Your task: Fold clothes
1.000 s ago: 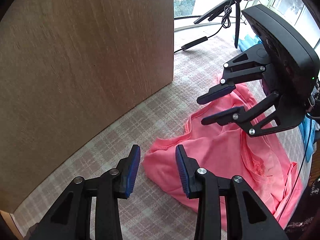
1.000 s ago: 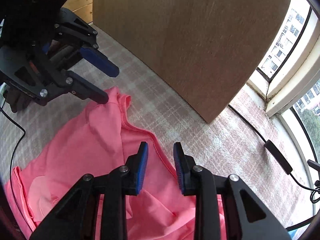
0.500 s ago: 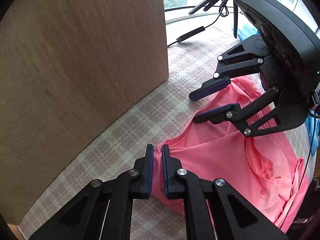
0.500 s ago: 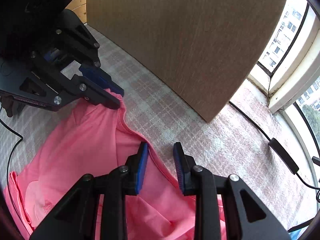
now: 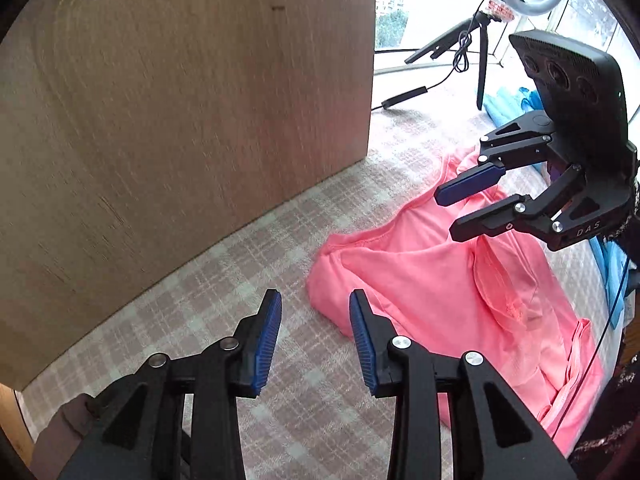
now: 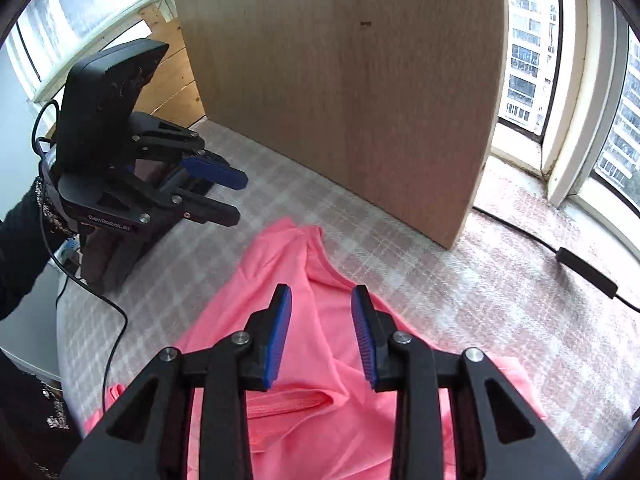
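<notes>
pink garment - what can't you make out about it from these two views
- Pink garment, left wrist view: lower right part cut off by the frame edge and hidden behind the left gripper.
- Right wrist view: near part hidden under the right gripper.
- Garment type: too crumpled to tell.

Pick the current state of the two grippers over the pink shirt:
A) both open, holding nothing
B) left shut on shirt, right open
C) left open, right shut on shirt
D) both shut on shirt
A: the left gripper shows plaid cloth between its spread jaws, and the right gripper hangs open above the pink shirt, gripping nothing.
</notes>
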`<action>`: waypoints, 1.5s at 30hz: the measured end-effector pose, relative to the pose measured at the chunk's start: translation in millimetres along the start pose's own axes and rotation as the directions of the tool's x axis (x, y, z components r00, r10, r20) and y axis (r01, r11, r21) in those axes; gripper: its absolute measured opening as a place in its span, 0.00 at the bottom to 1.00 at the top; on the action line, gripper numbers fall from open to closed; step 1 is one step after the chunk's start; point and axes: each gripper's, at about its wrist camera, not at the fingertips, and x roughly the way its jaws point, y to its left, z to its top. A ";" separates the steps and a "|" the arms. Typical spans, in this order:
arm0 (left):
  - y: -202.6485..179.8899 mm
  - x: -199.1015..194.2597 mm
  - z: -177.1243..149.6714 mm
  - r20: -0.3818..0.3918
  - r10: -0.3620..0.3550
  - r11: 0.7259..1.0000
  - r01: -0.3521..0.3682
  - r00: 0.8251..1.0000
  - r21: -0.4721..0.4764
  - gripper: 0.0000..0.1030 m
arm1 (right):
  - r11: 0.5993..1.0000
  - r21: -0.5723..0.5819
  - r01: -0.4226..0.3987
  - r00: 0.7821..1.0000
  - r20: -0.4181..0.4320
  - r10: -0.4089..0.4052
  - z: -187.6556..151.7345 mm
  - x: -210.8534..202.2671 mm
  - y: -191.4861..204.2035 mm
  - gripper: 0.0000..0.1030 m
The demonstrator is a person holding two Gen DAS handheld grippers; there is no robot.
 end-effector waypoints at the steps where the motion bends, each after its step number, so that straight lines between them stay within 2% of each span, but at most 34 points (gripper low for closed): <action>1: -4.4 7.9 -4.5 -0.031 0.013 1.000 -0.013 0.999 0.016 0.32 | 1.000 0.002 -0.023 0.999 -0.024 0.023 -1.7 7.1 4.9 0.18; 3: -13.6 26.1 -10.0 -0.074 0.029 0.999 -0.028 0.997 0.018 0.32 | 1.000 -0.016 -0.002 0.997 -0.073 0.001 -11.9 22.5 19.5 0.16; 5: -15.9 35.6 -10.3 -0.081 -0.009 1.000 0.009 0.997 0.001 0.32 | 0.997 -0.030 0.072 0.991 -0.111 -0.075 -48.9 28.7 27.9 0.16; 6: -17.0 35.7 -9.3 -0.070 -0.014 1.000 0.014 0.997 0.000 0.32 | 0.994 -0.035 0.099 0.987 -0.122 -0.103 -51.1 31.5 24.6 0.12; 9: -16.3 29.5 -7.5 -0.043 -0.027 1.000 0.027 0.999 -0.007 0.31 | 0.994 -0.043 0.099 0.984 -0.144 -0.104 -57.6 23.7 18.4 0.09; 12: -4.9 15.5 -8.9 0.005 -0.077 0.996 0.077 0.997 -0.038 0.33 | 1.000 0.001 0.022 0.995 -0.094 -0.022 -59.4 5.7 9.7 0.08; 13: -0.7 12.7 -8.6 0.015 -0.086 0.995 0.086 0.996 -0.047 0.33 | 1.000 0.012 0.010 0.997 -0.073 -0.009 -54.3 14.2 1.9 0.13; 14: 2.8 12.6 -6.9 0.013 -0.086 0.995 0.087 0.996 -0.057 0.33 | 1.000 0.023 0.014 0.997 -0.070 -0.013 -51.7 15.0 0.2 0.27; 15: 5.6 13.4 -3.7 0.011 -0.091 0.994 0.091 0.996 -0.062 0.33 | 0.999 0.031 0.016 0.997 -0.070 -0.014 -49.3 16.8 -1.0 0.31; 18: 6.8 18.4 8.2 0.012 -0.106 0.993 0.107 0.994 -0.044 0.32 | 1.000 0.025 0.014 0.995 -0.103 -0.012 -46.1 31.5 -0.4 0.31; 19: 6.5 19.7 11.1 0.011 -0.110 0.993 0.111 0.994 -0.039 0.27 | 1.000 0.012 0.014 0.994 -0.110 -0.012 -46.0 37.5 2.2 0.31; 20: 4.1 22.9 12.6 0.008 -0.110 0.994 0.110 0.994 -0.026 0.24 | 1.000 -0.001 0.013 0.993 -0.117 -0.013 -45.8 43.4 4.8 0.31; 21: 2.1 25.7 14.0 0.005 -0.108 0.994 0.108 0.994 -0.014 0.13 | 1.000 -0.014 0.012 0.992 -0.124 -0.014 -45.6 49.4 7.4 0.28; 22: 2.9 26.6 14.9 -0.001 -0.090 0.996 0.090 0.996 -0.009 0.05 | 1.000 -0.023 0.007 0.991 -0.134 -0.010 -45.7 53.9 9.7 0.07; 23: 3.7 27.5 15.9 -0.007 -0.071 0.997 0.071 0.997 -0.005 0.04 | 1.000 -0.022 -0.006 0.990 -0.143 0.002 -46.6 53.3 11.2 0.01; 27: 15.6 30.1 14.7 -0.007 -0.053 0.998 0.053 0.999 -0.047 0.04 | 0.999 -0.048 -0.015 0.993 -0.114 0.009 -53.8 28.4 16.6 0.01; 32: 23.6 29.5 14.5 -0.011 -0.040 0.995 0.039 0.999 -0.094 0.04 | 0.995 0.010 0.097 0.988 -0.126 -0.095 -55.1 31.6 -2.6 0.02; 36: 7.2 16.6 5.9 0.008 -0.026 0.999 0.026 1.000 -0.042 0.05 | 0.992 0.067 0.106 0.993 -0.058 -0.102 -55.6 14.0 -10.1 0.03; 38: -3.1 16.0 1.9 0.005 -0.025 1.000 0.025 1.000 -0.004 0.12 | 0.989 0.095 0.109 0.994 -0.024 -0.107 -55.9 5.2 -13.9 0.04; 39: -5.7 19.9 1.3 -0.009 -0.006 1.000 0.007 1.000 0.009 0.18 | 0.988 0.109 0.110 0.994 -0.007 -0.110 -56.0 0.8 -15.8 0.05; 40: -7.8 23.3 0.7 -0.023 0.010 1.000 -0.010 1.000 0.020 0.19 | 0.986 0.124 0.111 0.994 0.010 -0.113 -56.1 -3.6 -17.7 0.13; 41: -5.9 24.5 0.4 -0.032 0.011 1.000 -0.011 0.999 0.013 0.18 | 0.984 0.138 0.112 0.993 0.027 -0.116 -56.3 -8.0 -19.6 0.30; 43: -2.7 31.0 3.9 -0.034 -0.013 1.000 0.012 0.999 -0.024 0.23 | 0.979 0.168 0.115 0.990 0.056 -0.126 -58.7 -17.1 -25.3 0.50; 45: 1.8 34.8 6.7 -0.043 -0.029 0.998 0.026 0.999 -0.057 0.32 | 0.967 0.213 0.140 0.987 0.053 -0.154 -75.0 -28.7 -43.4 0.50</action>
